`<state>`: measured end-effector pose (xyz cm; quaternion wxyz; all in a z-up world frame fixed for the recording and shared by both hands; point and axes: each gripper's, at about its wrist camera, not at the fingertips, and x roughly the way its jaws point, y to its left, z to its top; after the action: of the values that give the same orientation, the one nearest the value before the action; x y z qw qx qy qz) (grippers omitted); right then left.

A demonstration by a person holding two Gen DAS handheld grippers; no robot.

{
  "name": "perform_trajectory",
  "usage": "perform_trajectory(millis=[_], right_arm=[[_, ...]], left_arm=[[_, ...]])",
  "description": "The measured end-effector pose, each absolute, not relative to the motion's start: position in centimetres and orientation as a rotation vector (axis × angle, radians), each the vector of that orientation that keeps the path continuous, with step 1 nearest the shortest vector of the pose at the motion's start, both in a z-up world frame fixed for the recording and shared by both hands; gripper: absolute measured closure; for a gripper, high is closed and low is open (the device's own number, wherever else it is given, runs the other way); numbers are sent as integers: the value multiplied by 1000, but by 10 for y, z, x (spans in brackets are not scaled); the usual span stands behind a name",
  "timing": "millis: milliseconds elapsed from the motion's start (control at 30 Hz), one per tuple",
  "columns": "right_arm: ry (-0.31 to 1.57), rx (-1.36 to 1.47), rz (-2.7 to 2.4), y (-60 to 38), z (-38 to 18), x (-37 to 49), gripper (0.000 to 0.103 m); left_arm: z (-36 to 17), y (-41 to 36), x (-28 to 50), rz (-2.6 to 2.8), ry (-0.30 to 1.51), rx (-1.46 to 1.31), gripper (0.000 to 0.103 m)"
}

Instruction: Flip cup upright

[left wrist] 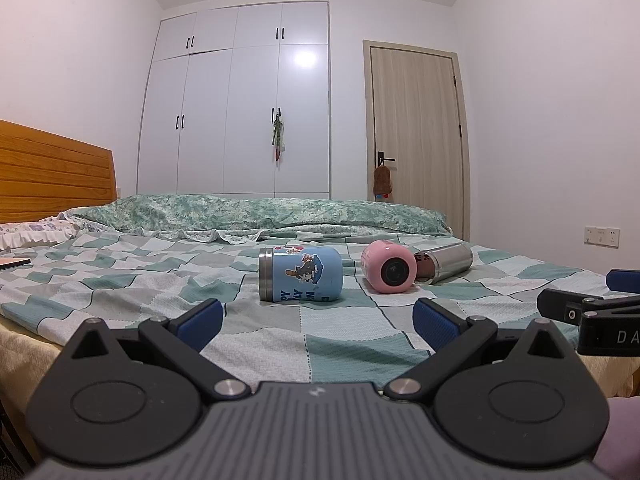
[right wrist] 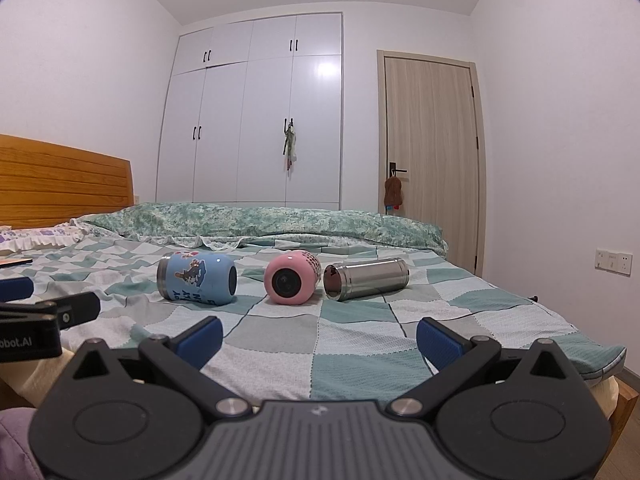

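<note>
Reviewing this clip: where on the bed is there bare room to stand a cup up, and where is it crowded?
Free: checked sheet between both open grippers, left and right, and the cup row; also left of the blue cartoon cup. Crowded: pink cup lies close beside the steel cylinder cup; contact unclear.

Brushed-metal steel cup [right wrist: 366, 279] shines; the checked bedsheet [right wrist: 280, 332] is matt woven cloth.

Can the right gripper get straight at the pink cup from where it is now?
Probably yes. The right gripper is open, and only bare bedspread lies between its fingers and the pink cup, which lies on its side ahead.
</note>
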<state>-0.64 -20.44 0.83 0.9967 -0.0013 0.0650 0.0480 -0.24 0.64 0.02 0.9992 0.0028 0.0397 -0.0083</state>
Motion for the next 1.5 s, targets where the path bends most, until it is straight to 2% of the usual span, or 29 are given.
perform_trajectory(millis=[967, 1267, 1500], right_arm=[[130, -5, 97, -204, 11, -8, 0], [170, 1, 128, -206, 24, 9, 0], [190, -7, 177, -189, 47, 53, 0]], left_arm=[[1, 5, -2, -18, 83, 8, 0], [37, 15, 18, -63, 87, 122, 0], [72, 34, 80, -119, 155, 227, 0]])
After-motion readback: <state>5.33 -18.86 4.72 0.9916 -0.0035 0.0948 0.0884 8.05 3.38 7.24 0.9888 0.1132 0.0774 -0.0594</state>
